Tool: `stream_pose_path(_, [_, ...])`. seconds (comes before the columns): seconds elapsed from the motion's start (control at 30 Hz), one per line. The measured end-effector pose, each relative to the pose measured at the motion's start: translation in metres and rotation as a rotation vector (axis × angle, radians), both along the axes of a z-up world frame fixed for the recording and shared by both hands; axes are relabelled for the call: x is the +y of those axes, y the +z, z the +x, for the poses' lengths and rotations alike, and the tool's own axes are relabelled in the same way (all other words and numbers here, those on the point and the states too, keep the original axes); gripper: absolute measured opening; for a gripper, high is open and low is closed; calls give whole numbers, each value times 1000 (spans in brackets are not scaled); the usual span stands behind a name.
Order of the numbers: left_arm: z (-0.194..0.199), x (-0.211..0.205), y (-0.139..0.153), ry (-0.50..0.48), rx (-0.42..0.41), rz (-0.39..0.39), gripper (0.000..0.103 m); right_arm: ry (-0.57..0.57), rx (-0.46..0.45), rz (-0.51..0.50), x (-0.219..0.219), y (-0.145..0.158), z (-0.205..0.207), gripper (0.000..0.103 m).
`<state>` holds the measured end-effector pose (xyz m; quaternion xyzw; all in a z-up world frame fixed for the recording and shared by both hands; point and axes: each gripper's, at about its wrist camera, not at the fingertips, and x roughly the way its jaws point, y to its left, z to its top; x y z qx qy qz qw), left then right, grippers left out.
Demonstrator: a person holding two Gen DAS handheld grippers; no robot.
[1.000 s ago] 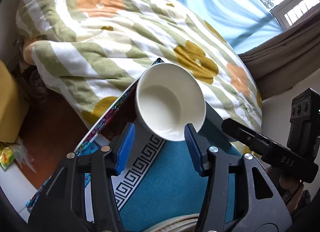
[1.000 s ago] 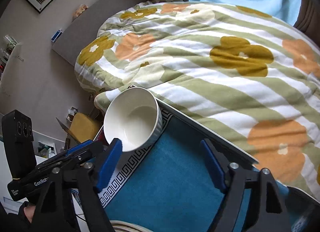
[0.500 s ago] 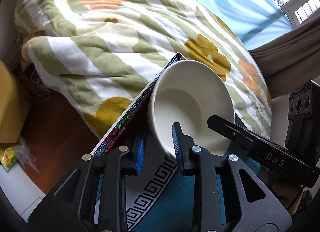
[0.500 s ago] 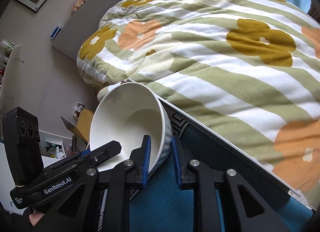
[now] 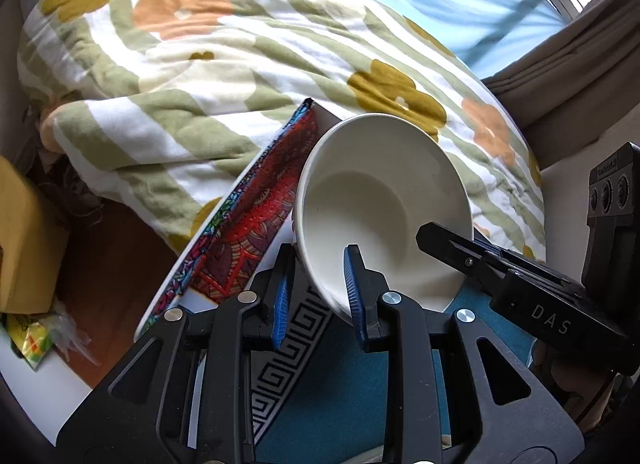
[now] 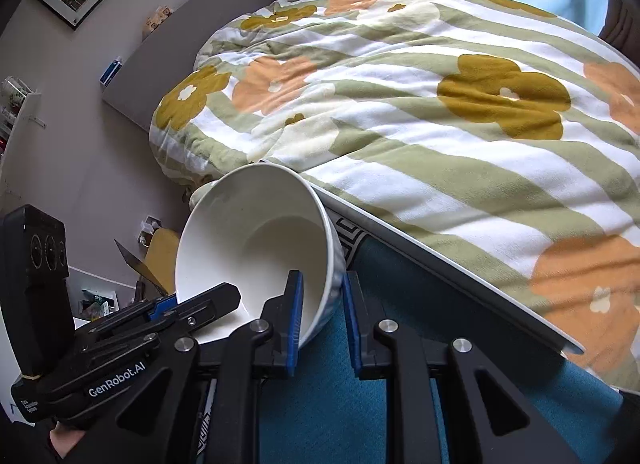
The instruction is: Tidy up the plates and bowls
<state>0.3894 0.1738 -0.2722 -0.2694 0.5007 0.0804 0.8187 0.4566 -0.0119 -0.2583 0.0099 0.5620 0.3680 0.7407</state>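
Observation:
A plain white bowl point(image 5: 380, 216) is tilted above the near corner of the teal-covered table point(image 5: 328, 384). My left gripper point(image 5: 318, 300) is shut on the near-left part of the bowl's rim, one blue pad inside and one outside. My right gripper point(image 6: 322, 312) is shut on the same bowl point(image 6: 256, 240), clamping its right wall. In the left wrist view a black finger point(image 5: 448, 242) of the right gripper reaches into the bowl from the right. The bowl holds nothing.
The teal cloth has a black-and-white key-pattern border point(image 5: 288, 348), with a red patterned mat point(image 5: 248, 232) at the table's left edge. A bed with a flowered striped duvet point(image 6: 440, 112) lies close behind. A yellow bag point(image 5: 20, 248) sits on the wooden floor at left.
Both grippers stood open beside the bowl. They have moved in and shut on its rim from opposite sides. The bowl now looks larger and more tilted.

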Motion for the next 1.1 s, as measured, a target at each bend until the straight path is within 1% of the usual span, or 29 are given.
stream_pose_path(0.13, [-11, -25, 23, -37, -22, 7, 22, -34, -25, -2, -27, 22, -16, 18])
stream_pose_path(0.3, [-35, -74, 56, -102, -49, 26, 22, -89, -63, -20, -72, 53, -48, 18])
stream_pose_path(0.47, [-76, -135, 88, -160, -76, 50, 22, -147, -89, 9, -136, 81, -92, 18])
stream_pose_path(0.6, [-112, -189, 106, -195, -100, 55, 22, -187, -118, 10, -189, 99, -133, 18])
stream_pose_path(0.77, [-148, -258, 113, -256, -105, 35, 22, -247, -132, 1, -256, 113, -178, 18])
stream_pose_path(0.9, [-174, -307, 114, -294, -108, 27, 22, -286, -142, -12, -301, 119, -207, 18])
stream_pose_path(1.1, [-194, -361, 103, -358, -64, -5, 22, -343, -117, -30, -351, 114, -233, 18])
